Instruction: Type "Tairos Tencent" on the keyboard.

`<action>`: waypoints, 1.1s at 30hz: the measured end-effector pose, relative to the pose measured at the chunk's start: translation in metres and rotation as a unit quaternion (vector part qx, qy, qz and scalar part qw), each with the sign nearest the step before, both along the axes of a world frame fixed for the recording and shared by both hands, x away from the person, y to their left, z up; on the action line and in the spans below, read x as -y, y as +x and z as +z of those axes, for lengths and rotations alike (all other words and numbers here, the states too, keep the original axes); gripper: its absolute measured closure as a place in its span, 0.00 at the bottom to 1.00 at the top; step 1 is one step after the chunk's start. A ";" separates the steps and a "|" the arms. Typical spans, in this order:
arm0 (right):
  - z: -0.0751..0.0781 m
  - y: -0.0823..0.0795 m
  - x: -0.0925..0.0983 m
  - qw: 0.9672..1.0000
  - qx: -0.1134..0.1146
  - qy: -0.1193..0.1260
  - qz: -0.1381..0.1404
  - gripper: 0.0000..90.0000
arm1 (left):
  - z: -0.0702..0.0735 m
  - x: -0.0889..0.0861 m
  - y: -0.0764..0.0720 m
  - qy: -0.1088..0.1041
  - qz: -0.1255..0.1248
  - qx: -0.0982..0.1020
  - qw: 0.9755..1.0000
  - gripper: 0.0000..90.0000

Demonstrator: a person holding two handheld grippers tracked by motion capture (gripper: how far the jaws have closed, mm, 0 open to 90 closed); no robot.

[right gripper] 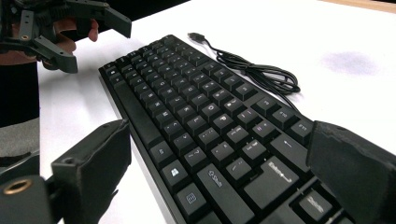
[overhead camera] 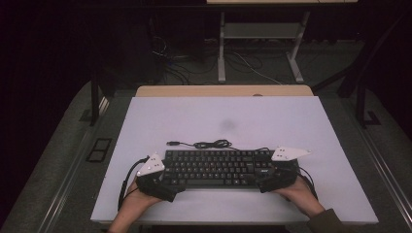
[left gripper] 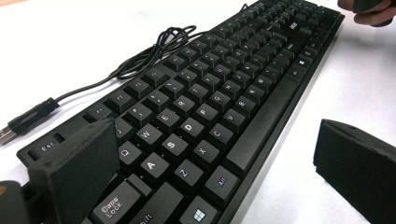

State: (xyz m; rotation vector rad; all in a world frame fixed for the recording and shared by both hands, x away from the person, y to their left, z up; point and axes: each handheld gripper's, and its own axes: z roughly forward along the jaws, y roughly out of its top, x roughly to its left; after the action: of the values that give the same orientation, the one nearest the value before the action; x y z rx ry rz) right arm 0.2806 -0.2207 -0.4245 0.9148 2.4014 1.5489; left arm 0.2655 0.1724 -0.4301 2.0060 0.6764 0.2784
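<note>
Keyboard [overhead camera: 218,168] black, full-size, lying flat on the white board [overhead camera: 233,121] toward its near edge, seen from the high view; thin black cable [overhead camera: 211,144] looped just behind the keyboard's back edge, ending in a USB plug [overhead camera: 172,143] off the back-left corner. Left gripper [overhead camera: 163,187] at the keyboard's left end, right gripper [overhead camera: 272,182] at its right end, each held by a hand [overhead camera: 138,201] from the near side, grey three-cornered plates on top. Left gripper view: jaws wide apart, one over the keyboard's Esc and Caps Lock corner, the other off the front edge above the board; white legends on matte black keycaps, long space bar along the front row, cable coiled behind the function row. Right gripper view: jaws likewise spread wide, straddling the keyboard's right end around the Enter and Shift keys; left gripper far off beyond the keyboard's opposite end, open; faint grey smudge [right gripper: 348,63] on the board beyond the cable.
</note>
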 end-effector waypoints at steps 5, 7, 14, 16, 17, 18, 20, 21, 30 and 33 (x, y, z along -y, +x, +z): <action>0.001 0.003 -0.006 1.000 0.000 -0.004 0.004 0.07 | 0.000 0.001 0.001 0.001 0.000 0.000 1.000 0.00; 0.000 0.004 -0.007 1.000 -0.001 -0.003 0.014 0.17 | 0.000 0.001 0.002 -0.001 0.002 -0.001 1.000 0.00; 0.000 0.007 -0.011 1.000 -0.007 -0.007 0.018 0.23 | 0.000 0.002 0.003 0.000 0.000 -0.003 1.000 0.00; 0.000 0.009 -0.012 1.000 -0.008 -0.010 0.022 0.25 | -0.001 0.002 0.003 0.001 0.001 -0.004 1.000 0.00; 0.000 0.009 -0.012 1.000 -0.008 -0.010 0.022 0.25 | -0.001 0.002 0.003 0.001 0.000 -0.004 1.000 0.00; -0.001 0.010 -0.014 1.000 -0.008 -0.013 0.023 0.28 | -0.001 0.002 0.003 0.001 0.000 -0.004 1.000 0.00; -0.002 0.012 -0.015 1.000 -0.010 -0.017 0.020 0.28 | -0.001 0.002 0.003 0.001 0.000 -0.003 1.000 0.00; -0.002 0.013 -0.016 1.000 -0.013 -0.016 0.020 0.31 | -0.001 0.002 0.003 0.000 0.000 -0.003 1.000 0.00; -0.003 0.018 -0.020 0.999 -0.027 -0.023 0.031 0.53 | -0.001 0.002 0.003 0.000 -0.001 -0.004 1.000 0.00; -0.003 0.020 -0.022 0.998 -0.034 -0.025 0.038 0.60 | -0.001 0.002 0.003 0.002 -0.003 -0.003 1.000 0.00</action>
State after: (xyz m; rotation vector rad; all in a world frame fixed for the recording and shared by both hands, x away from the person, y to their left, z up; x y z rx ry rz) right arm 0.3003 -0.1989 -0.4275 0.8902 2.5388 1.4996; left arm 0.2681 0.1700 -0.4313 2.0130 0.6729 0.2705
